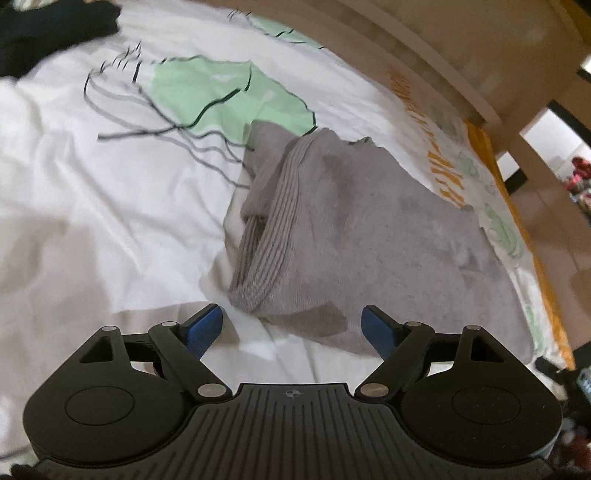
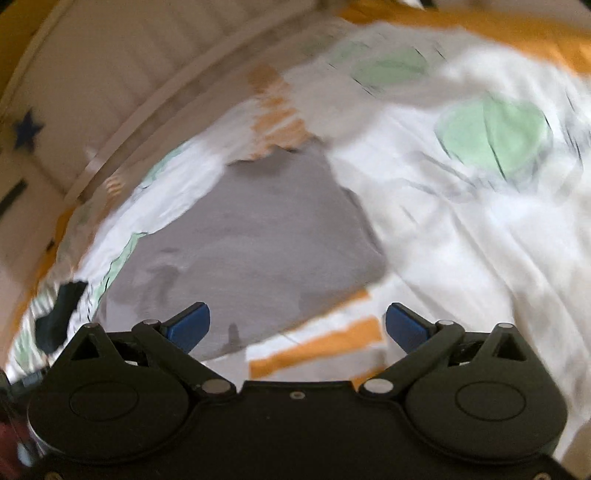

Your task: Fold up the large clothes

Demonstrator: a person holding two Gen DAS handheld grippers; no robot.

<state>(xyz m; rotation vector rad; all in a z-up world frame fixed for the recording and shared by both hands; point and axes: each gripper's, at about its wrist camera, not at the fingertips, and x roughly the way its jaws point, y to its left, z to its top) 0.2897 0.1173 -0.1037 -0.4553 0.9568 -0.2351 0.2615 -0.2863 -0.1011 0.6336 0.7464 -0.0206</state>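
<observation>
Left tongs (image 1: 291,326) spread wide at lower centre, holding nothing, just short of the grey garment's (image 1: 369,240) near hem. Right tongs (image 2: 297,325) likewise agape and empty, lower centre, over the same grey garment (image 2: 258,236) and the bed cover (image 2: 461,240). Seemingly between folds: already doubled into a compact slab at frame centre on the bed. Next, probably pinching two near corners together. Ribbed cuff or hem (image 1: 266,236) stacked along the left edge, plus dark clothing (image 1: 48,33) upper left, visible only from the left wrist. Right view blurred, showing a star-marked wall (image 2: 27,129) upper left.
</observation>
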